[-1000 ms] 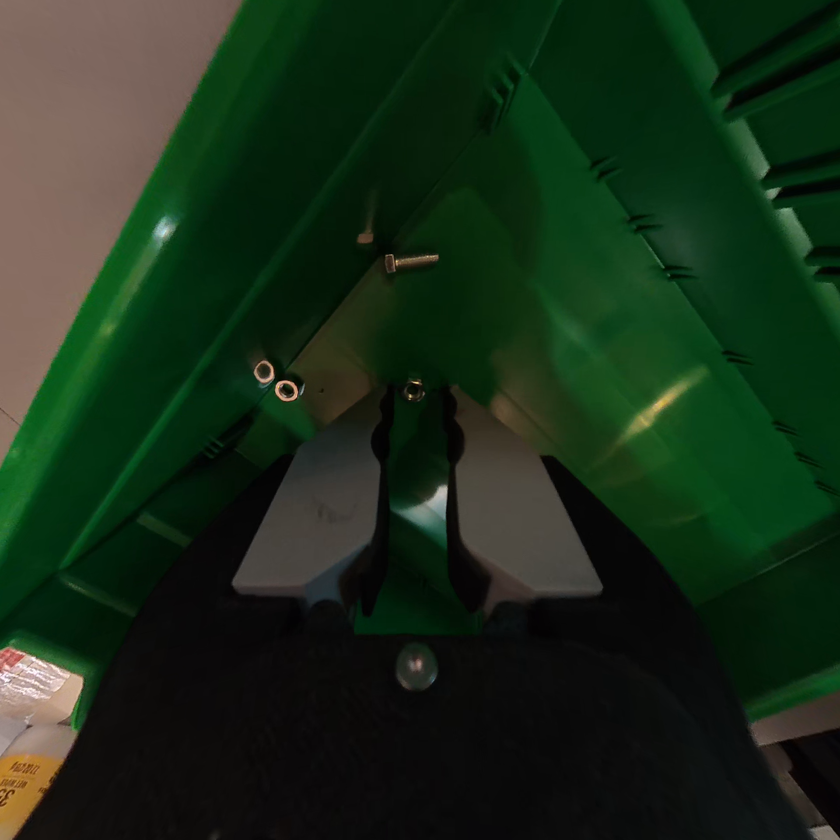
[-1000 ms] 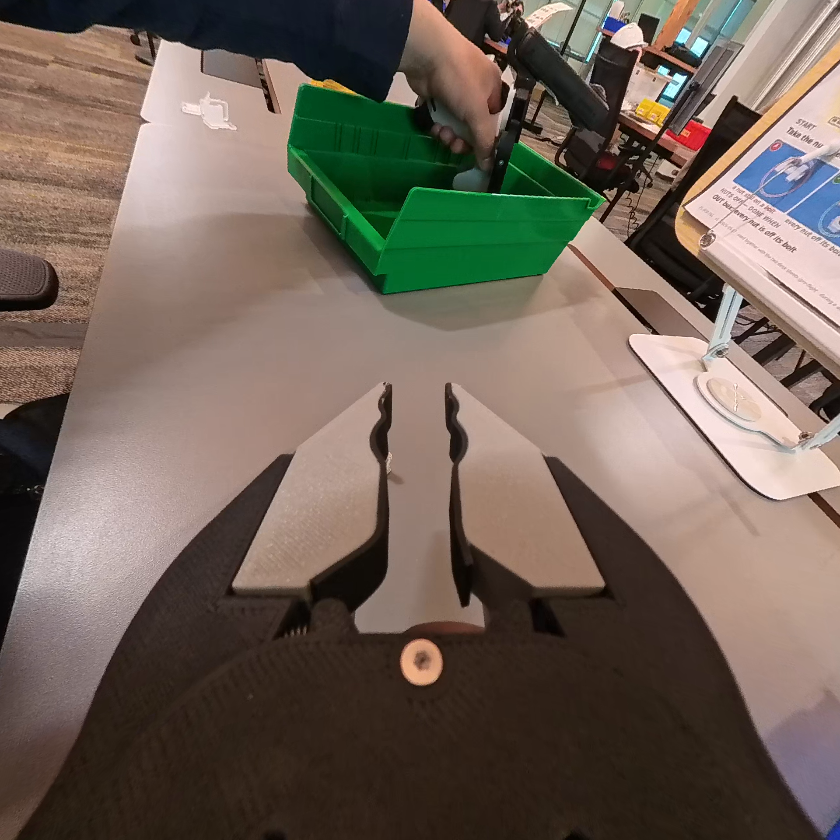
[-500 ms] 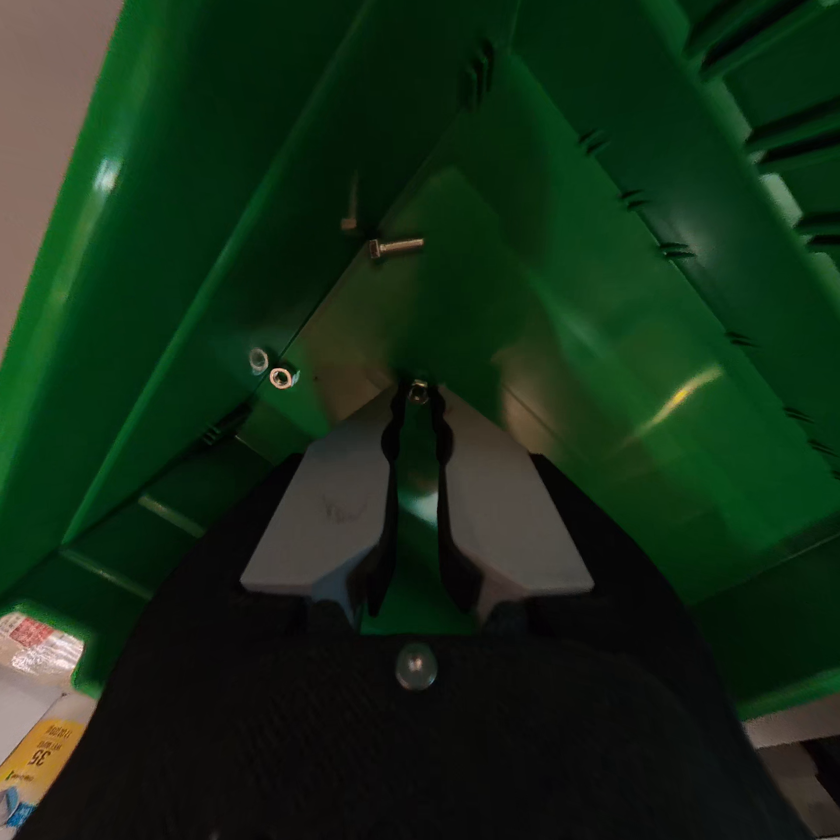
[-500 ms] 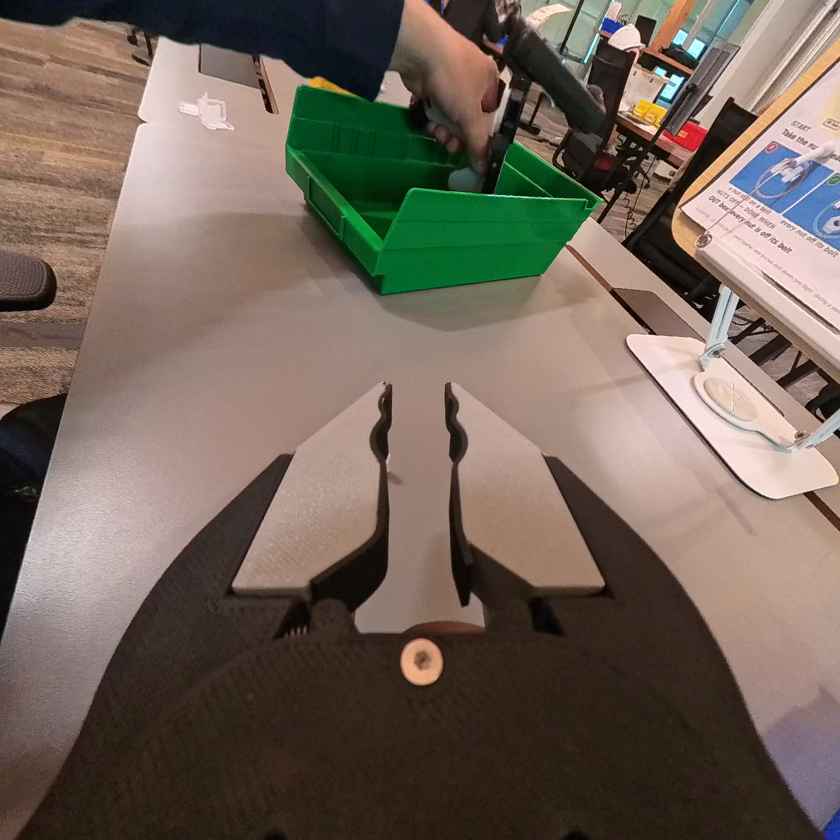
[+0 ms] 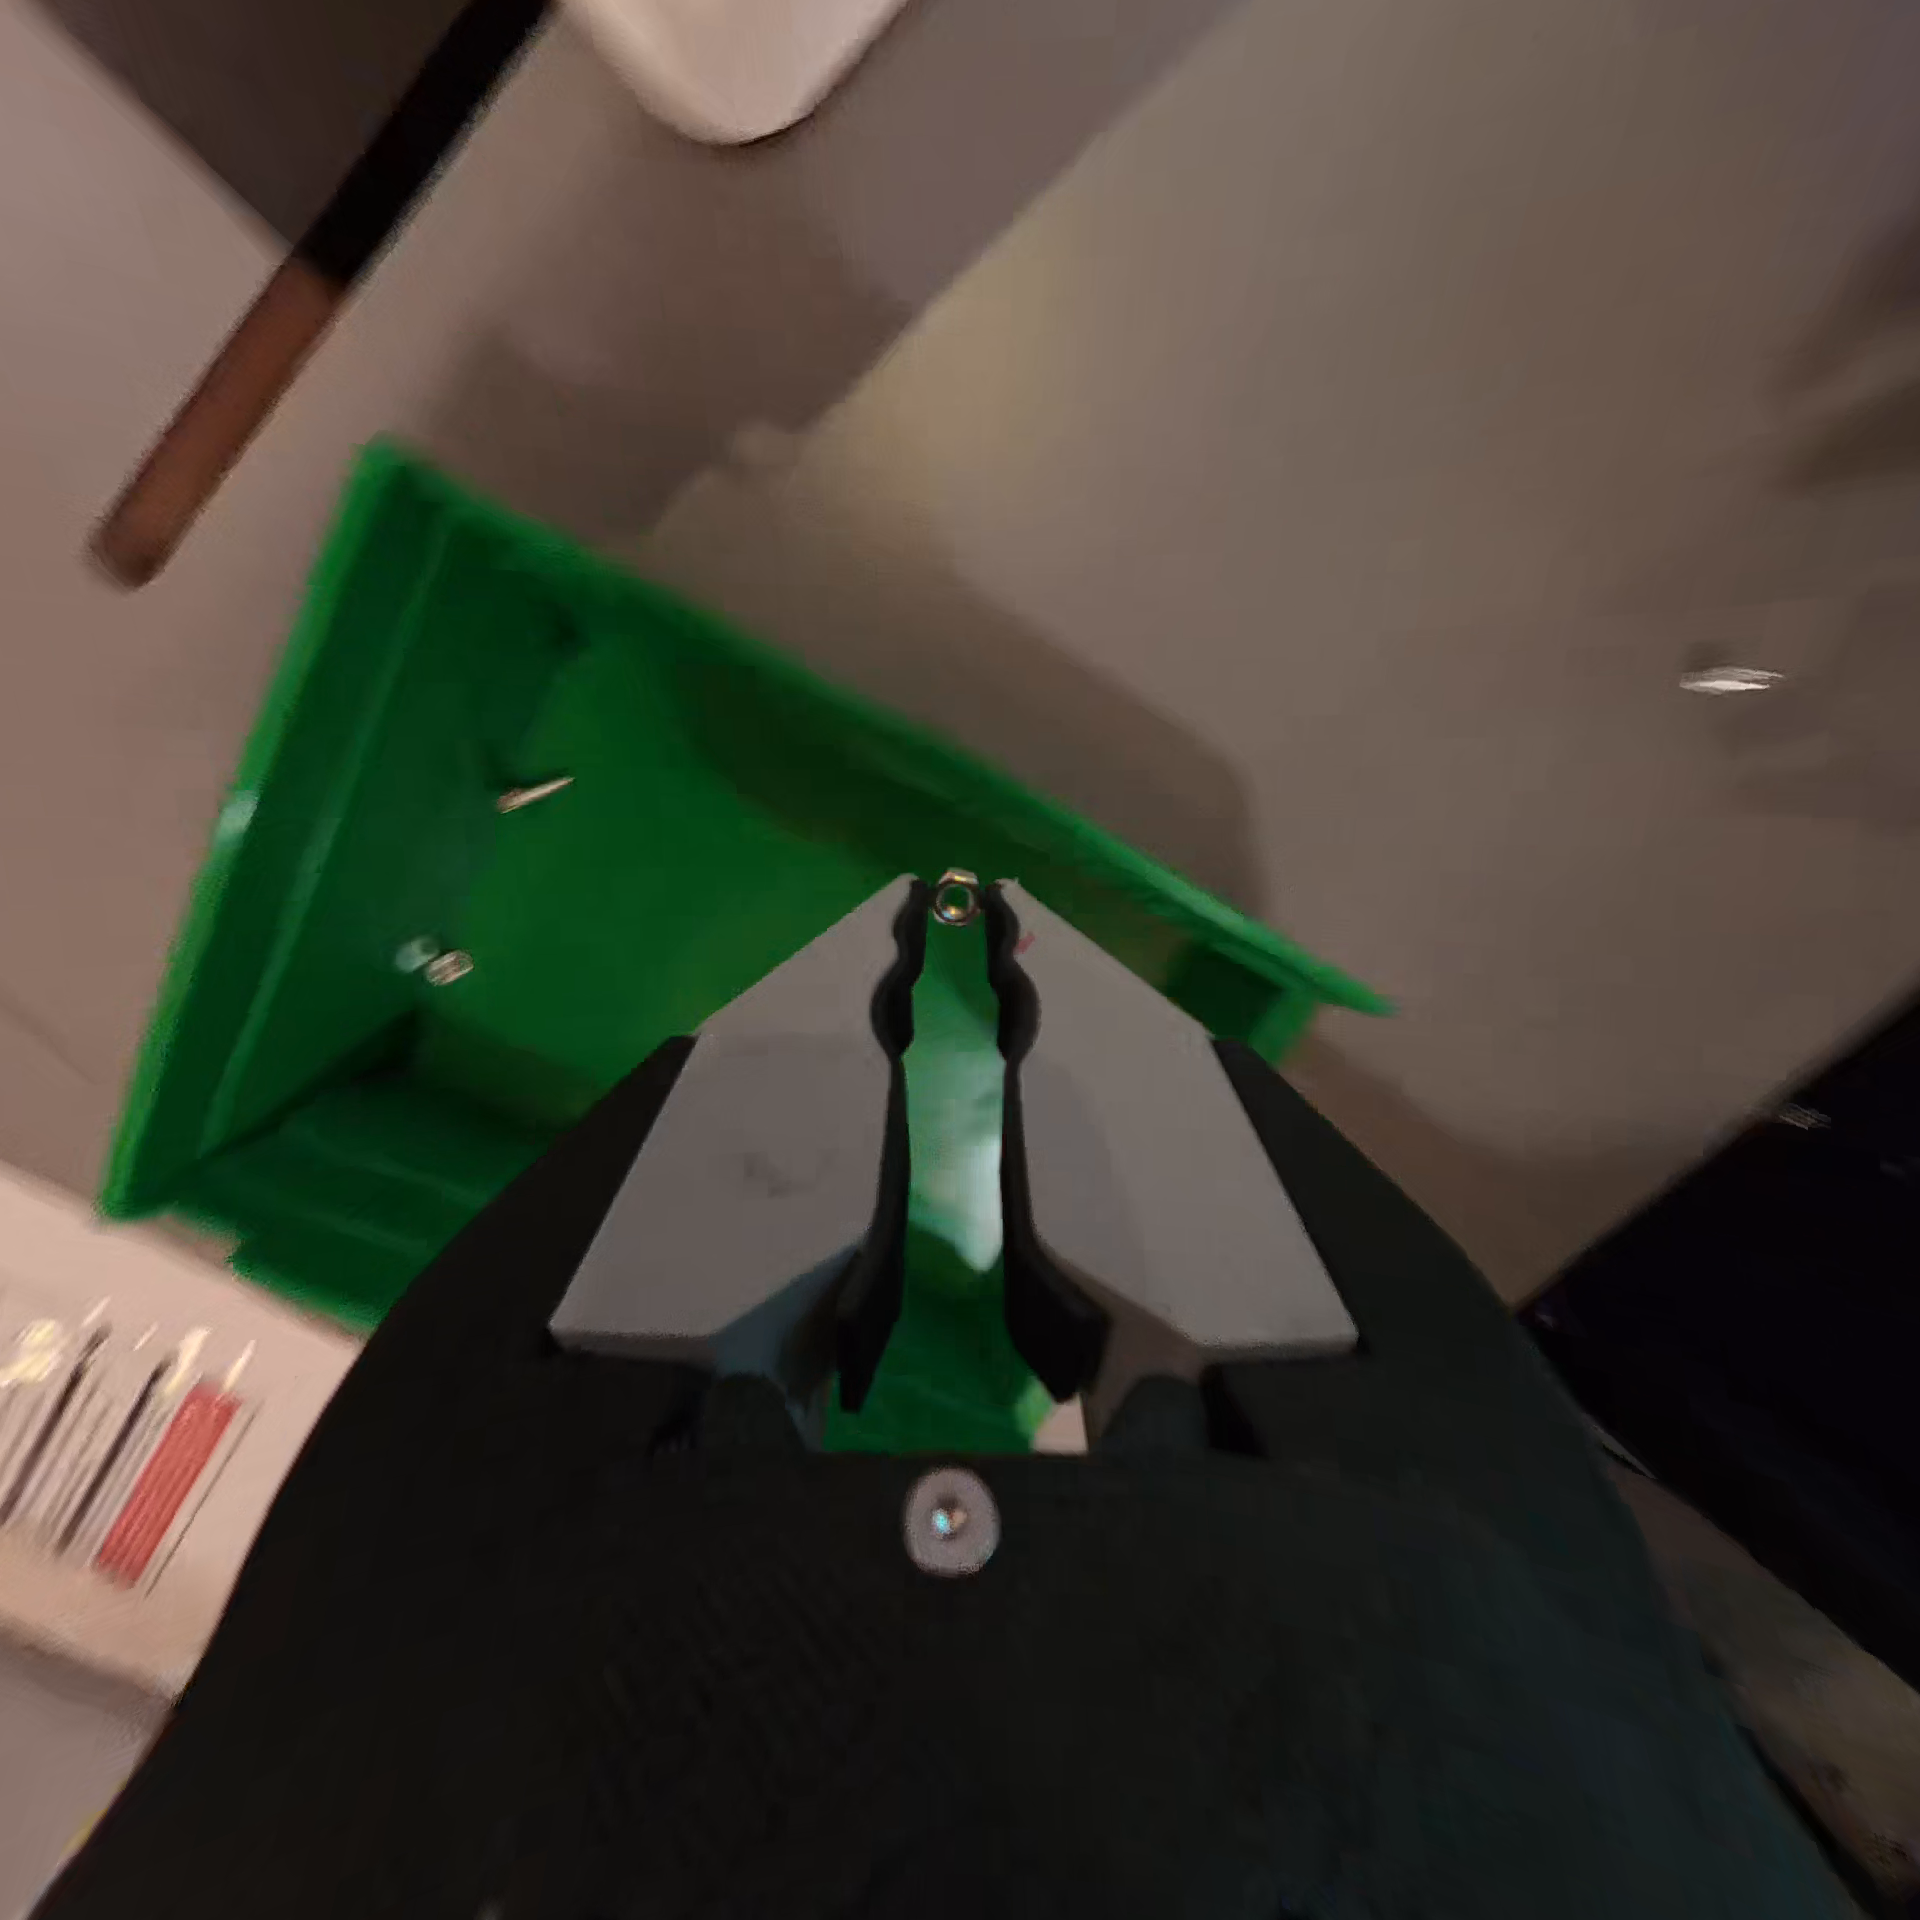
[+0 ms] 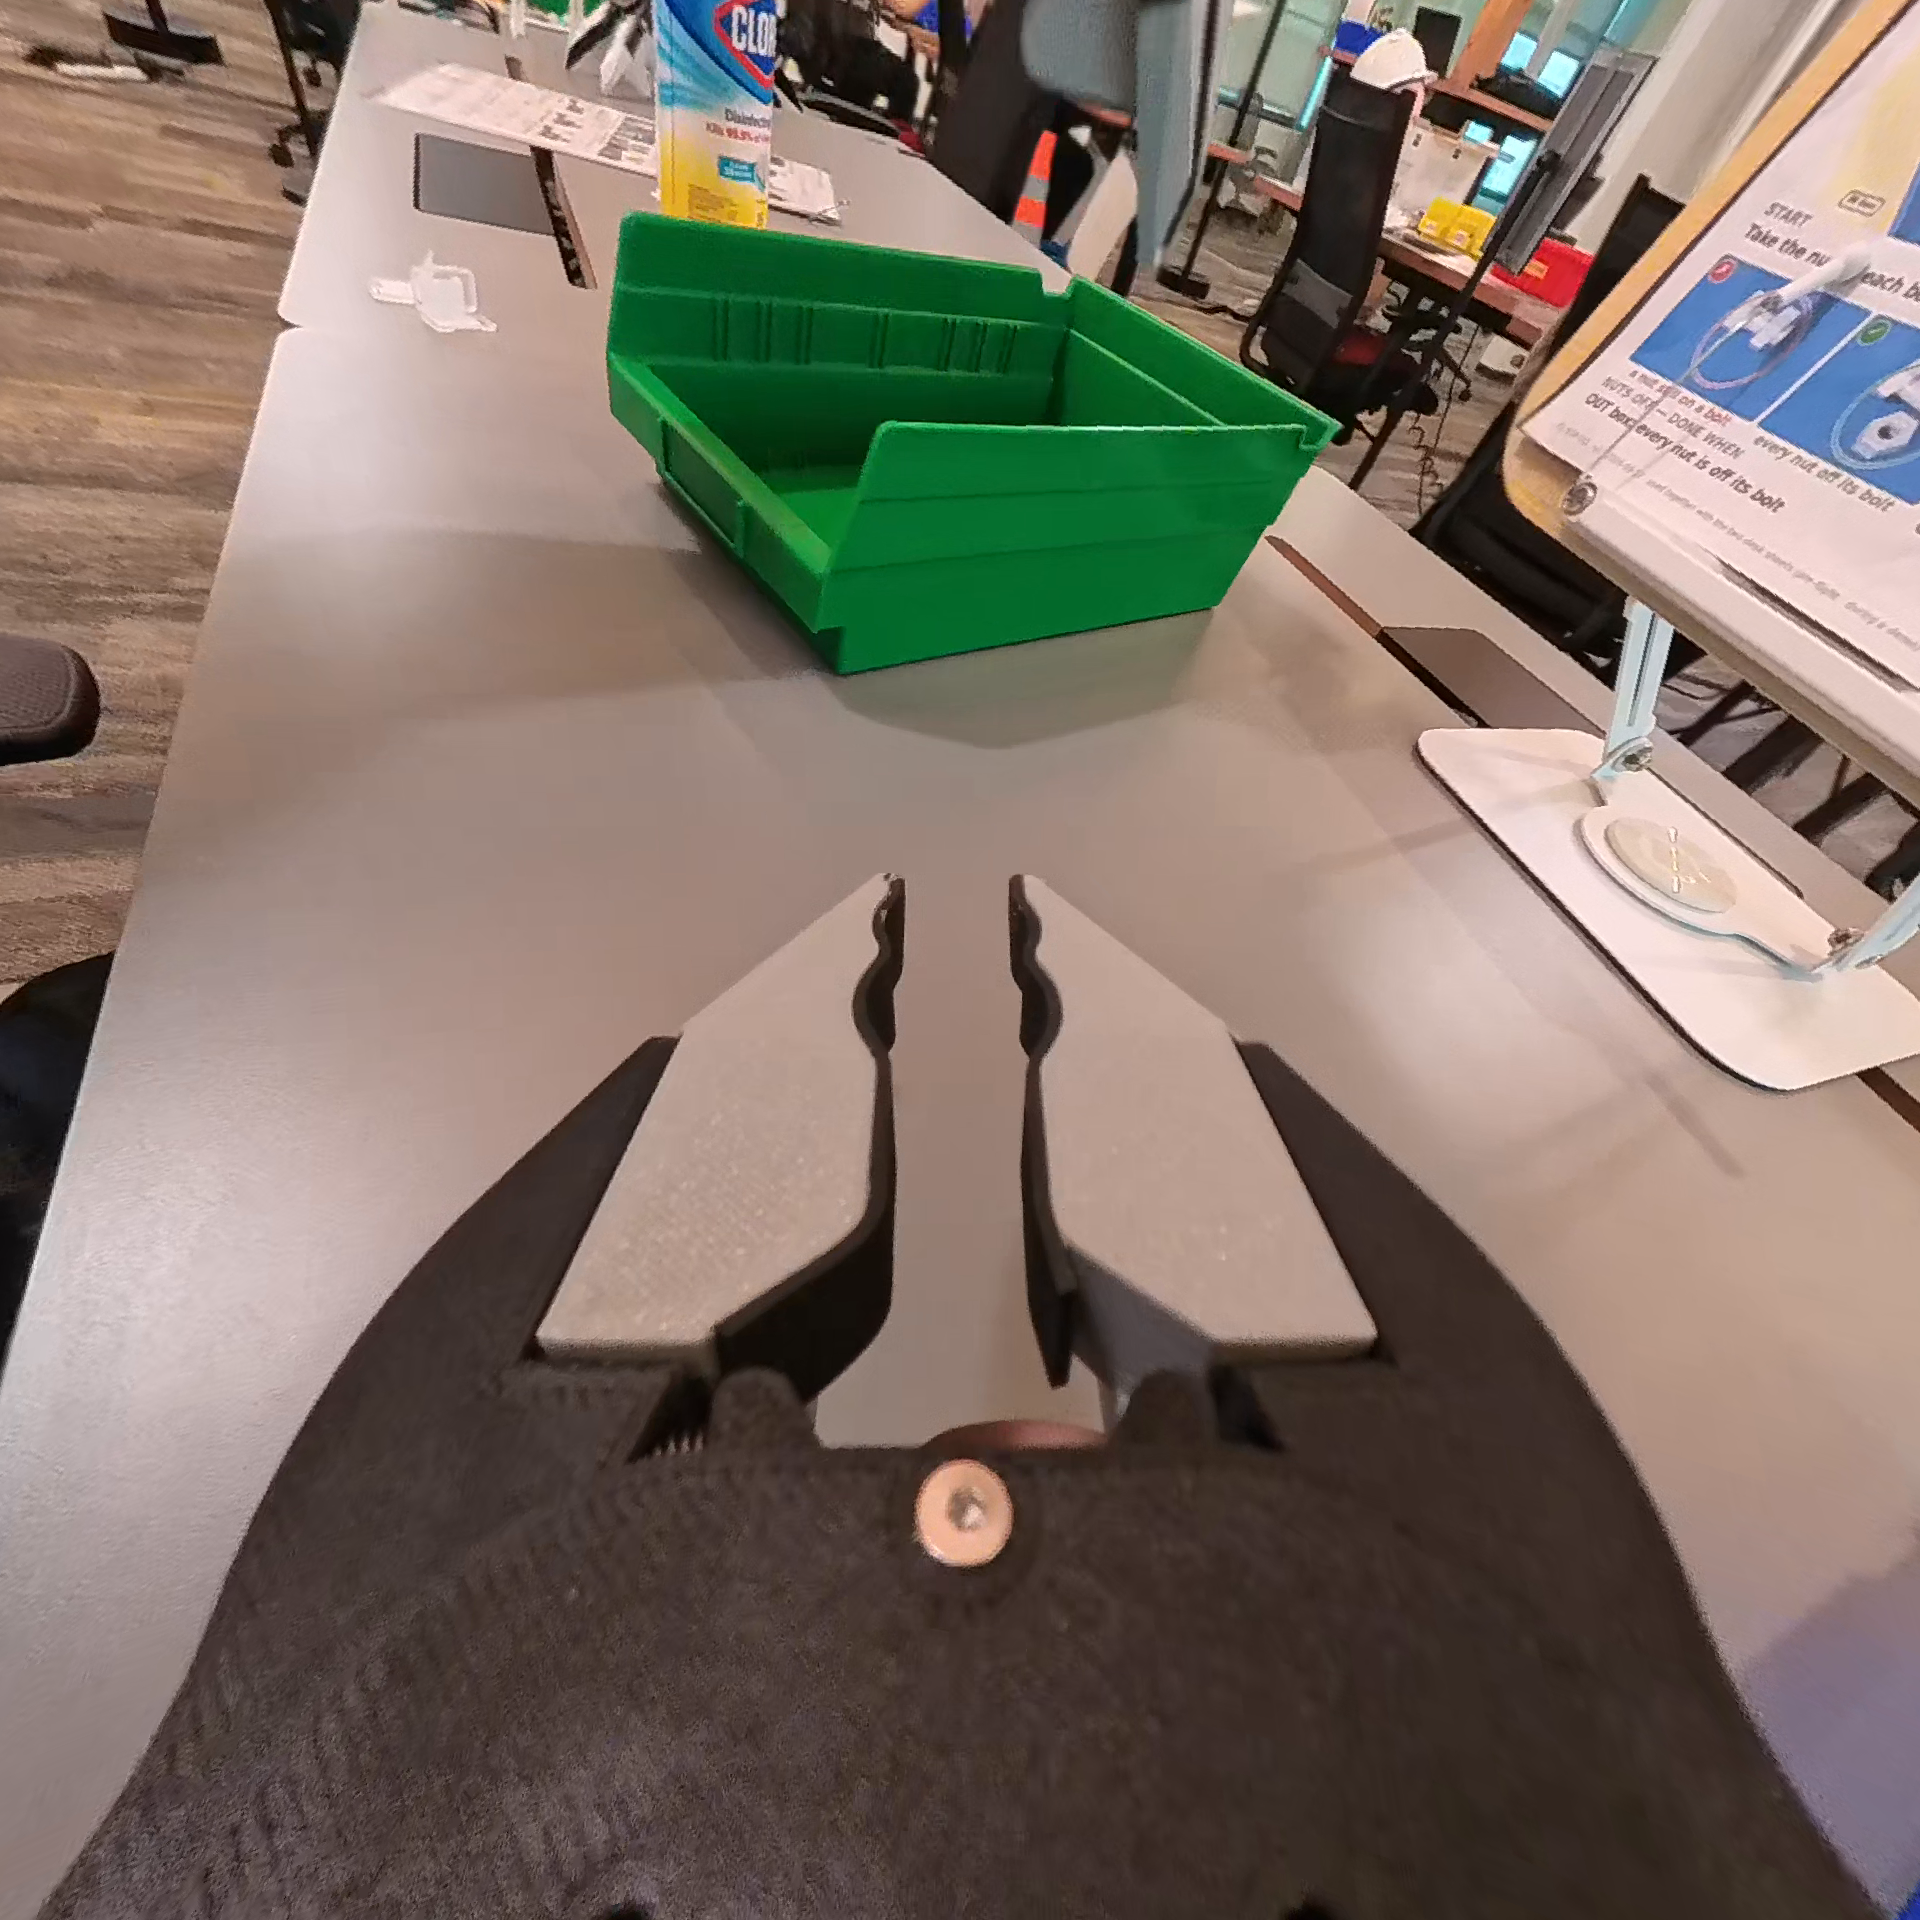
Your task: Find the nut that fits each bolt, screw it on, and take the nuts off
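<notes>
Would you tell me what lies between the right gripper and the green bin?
Nothing: in the right wrist view only bare grey table runs from the open right gripper to the green bin.

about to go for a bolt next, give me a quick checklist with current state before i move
1. Nut pinched at the tips of the left tongs: ok.
2. Nut lifted above the bin: ok.
3. Right tongs open and empty: ok.
4. Bolt in the bin, in sight: ok, blurred.
5. Two spare nuts in the bin: ok.
6. Nut size matches the bolt: cannot tell.
</notes>
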`<control>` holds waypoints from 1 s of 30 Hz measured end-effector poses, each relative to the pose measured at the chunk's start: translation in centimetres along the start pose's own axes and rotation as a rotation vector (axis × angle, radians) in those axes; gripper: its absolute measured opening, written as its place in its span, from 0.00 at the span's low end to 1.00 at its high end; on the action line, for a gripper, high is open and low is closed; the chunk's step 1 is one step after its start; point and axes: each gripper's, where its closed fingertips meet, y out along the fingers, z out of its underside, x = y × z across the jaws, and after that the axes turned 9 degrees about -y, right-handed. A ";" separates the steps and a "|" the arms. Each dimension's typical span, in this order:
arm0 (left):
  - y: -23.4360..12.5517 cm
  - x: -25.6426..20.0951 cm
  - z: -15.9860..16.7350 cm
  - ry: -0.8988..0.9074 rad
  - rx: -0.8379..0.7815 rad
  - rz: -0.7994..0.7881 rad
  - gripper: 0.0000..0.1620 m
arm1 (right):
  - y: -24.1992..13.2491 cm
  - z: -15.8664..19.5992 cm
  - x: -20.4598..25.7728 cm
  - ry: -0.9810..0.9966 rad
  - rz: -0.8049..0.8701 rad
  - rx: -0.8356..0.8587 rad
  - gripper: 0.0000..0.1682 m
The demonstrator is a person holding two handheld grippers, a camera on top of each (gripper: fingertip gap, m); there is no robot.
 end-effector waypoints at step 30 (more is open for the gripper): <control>14.8 -27.9 -1.6 0.377 -0.139 0.360 0.17 | -5.4 -4.9 -2.1 -0.042 0.033 -0.367 0.14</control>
